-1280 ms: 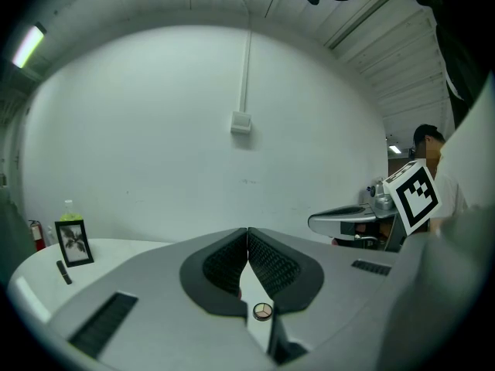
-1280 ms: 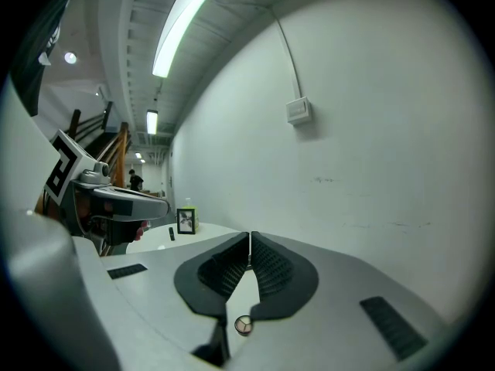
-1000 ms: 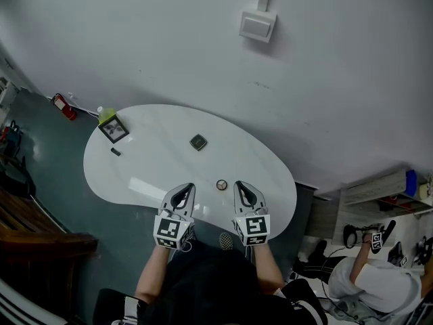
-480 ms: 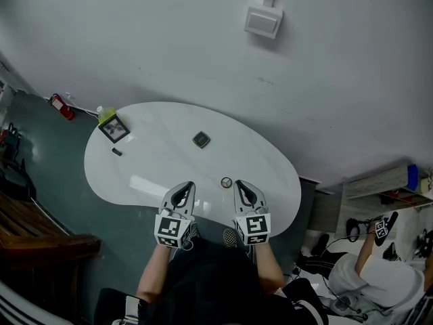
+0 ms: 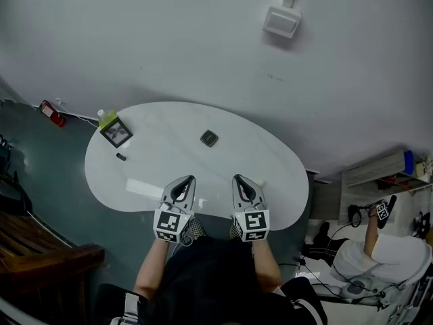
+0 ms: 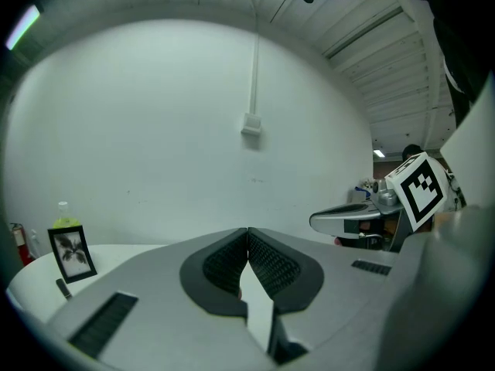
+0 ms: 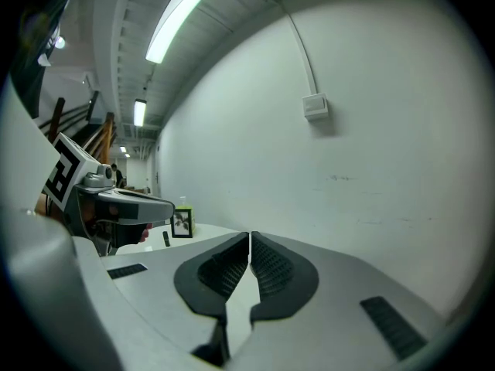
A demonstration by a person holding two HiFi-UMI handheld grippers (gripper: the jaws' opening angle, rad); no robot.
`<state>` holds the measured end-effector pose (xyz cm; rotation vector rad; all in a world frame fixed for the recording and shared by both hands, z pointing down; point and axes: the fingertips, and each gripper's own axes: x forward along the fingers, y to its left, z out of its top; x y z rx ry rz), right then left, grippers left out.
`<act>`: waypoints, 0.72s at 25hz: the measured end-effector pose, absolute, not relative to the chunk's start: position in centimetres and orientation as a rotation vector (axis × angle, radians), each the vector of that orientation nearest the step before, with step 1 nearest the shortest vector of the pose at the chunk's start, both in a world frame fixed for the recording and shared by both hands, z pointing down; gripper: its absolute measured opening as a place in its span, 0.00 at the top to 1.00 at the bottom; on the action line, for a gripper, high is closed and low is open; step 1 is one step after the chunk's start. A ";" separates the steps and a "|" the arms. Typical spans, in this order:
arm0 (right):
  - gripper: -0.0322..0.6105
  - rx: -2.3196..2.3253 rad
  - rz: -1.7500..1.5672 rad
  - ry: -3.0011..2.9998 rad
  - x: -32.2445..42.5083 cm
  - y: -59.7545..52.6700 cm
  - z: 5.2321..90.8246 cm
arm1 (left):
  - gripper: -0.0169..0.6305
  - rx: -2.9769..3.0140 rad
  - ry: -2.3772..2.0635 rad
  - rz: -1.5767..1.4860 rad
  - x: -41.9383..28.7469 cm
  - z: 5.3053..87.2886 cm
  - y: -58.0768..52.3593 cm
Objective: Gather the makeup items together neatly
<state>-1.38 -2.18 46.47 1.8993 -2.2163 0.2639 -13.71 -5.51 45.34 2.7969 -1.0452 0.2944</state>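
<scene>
Head view: poised side by side over the near edge of the white table, left gripper and right gripper, each with jaws pressed together on nothing. Confirmed in both gripper views: pads meeting at the tips, no item between.

Nothing gathered yet, by the look of it. Scattered across the tabletop: square compact near the middle, small dark stick toward the left end, framed picture and green-capped bottle close together at the far-left rim.

Best done by picking one gathering spot, probably beside the framed picture. Then spreading the jaws before reaching, coming down over the compact's flat sides, and setting it squarely next to the stick rather than sliding it. Worth gripping the stick across its short width to stop it rolling.

Counted: two grippers, one table, one compact, one stick, one framed picture, one bottle, one wall switch box.
</scene>
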 end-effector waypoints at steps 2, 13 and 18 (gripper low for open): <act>0.89 1.910 0.263 -2.210 -2.7 -2.7 46.4 | 0.94 2.809 -1.024 0.286 -14.6 45.3 -6.2; 0.89 1.829 0.251 -2.211 -6.9 -6.5 47.4 | 0.94 2.790 -1.038 0.227 -17.4 45.5 -9.2; 0.89 1.791 0.254 -2.222 -6.9 -10.2 47.8 | 0.94 2.762 -1.058 0.242 -17.6 46.2 -12.0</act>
